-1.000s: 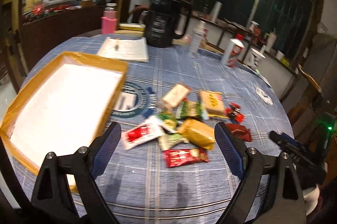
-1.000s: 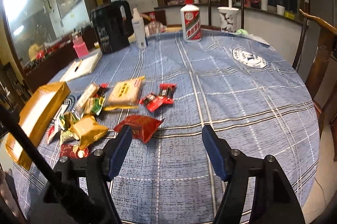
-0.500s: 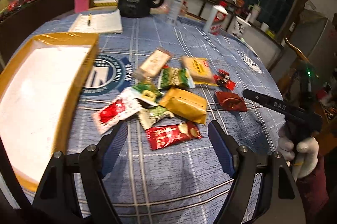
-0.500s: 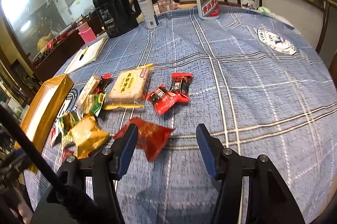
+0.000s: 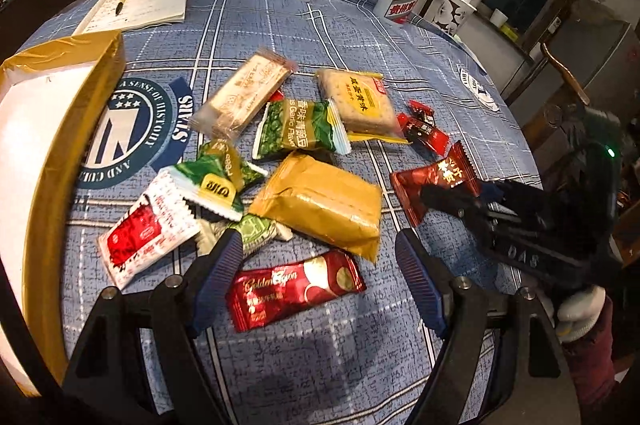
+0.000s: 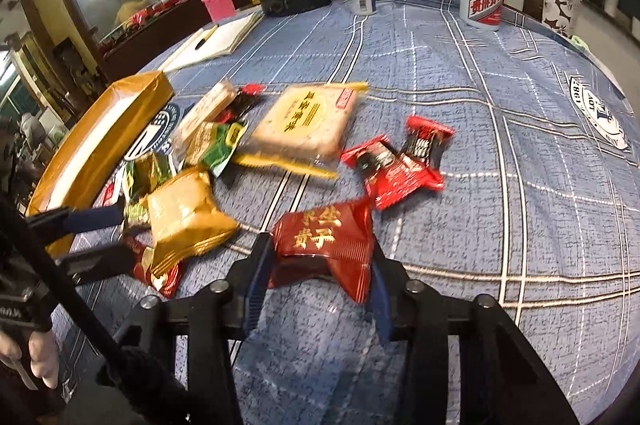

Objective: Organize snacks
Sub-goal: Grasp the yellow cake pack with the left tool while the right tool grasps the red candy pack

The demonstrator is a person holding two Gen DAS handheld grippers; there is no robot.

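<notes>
a gold tray [image 5: 60, 161] sits at the counter's left edge. the left claw [image 5: 316, 285] hangs released over a red golden-script packet [image 5: 294, 289] — snacks piled just beyond. rightward, the right claw [image 6: 316, 281] is clenched on a dark red pouch [image 6: 326, 237].

Left gripper [image 5: 318, 281], black frame with blue-padded fingers [image 5: 218, 271], sits at lower centre of its frame, fingers spread wide with nothing between them. Right gripper [image 6: 318, 267], same build, occupies lower centre of its frame; its fingers [image 6: 258, 275] are closed in, pressing both sides of a dark red foil packet [image 6: 326, 243]. A white-gloved hand [image 5: 576, 309] grips its handle at lower right.
</notes>
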